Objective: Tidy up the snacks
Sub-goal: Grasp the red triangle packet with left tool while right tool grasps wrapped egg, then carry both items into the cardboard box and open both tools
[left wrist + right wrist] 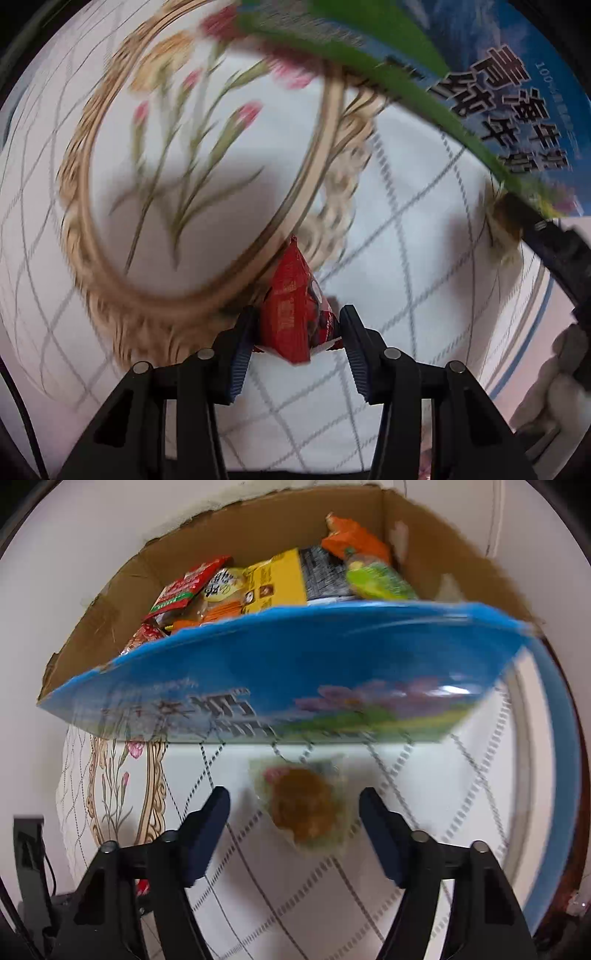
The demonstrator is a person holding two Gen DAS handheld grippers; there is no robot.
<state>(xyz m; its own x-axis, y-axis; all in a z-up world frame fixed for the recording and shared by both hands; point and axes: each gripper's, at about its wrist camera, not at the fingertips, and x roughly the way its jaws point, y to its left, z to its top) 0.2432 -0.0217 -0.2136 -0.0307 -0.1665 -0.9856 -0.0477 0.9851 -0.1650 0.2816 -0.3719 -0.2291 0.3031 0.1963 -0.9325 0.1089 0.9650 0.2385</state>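
Note:
My left gripper (297, 321) is shut on a small red snack packet (291, 306) and holds it above the patterned tablecloth. My right gripper (295, 805) is open, its fingers on either side of a small clear packet with a brown snack (303, 805) that lies on the cloth; I cannot tell whether they touch it. Ahead of it stands a blue-sided cardboard box (280, 672) holding several snack packets (266, 579). The box's blue and green printed side (498, 96) shows at the upper right of the left wrist view, blurred.
The tablecloth (406, 229) is white with a grey diamond grid and an oval floral panel with a gold border (177, 147). The other gripper's black body (561, 251) shows at the right of the left wrist view. The table's rim (554, 760) curves at the right.

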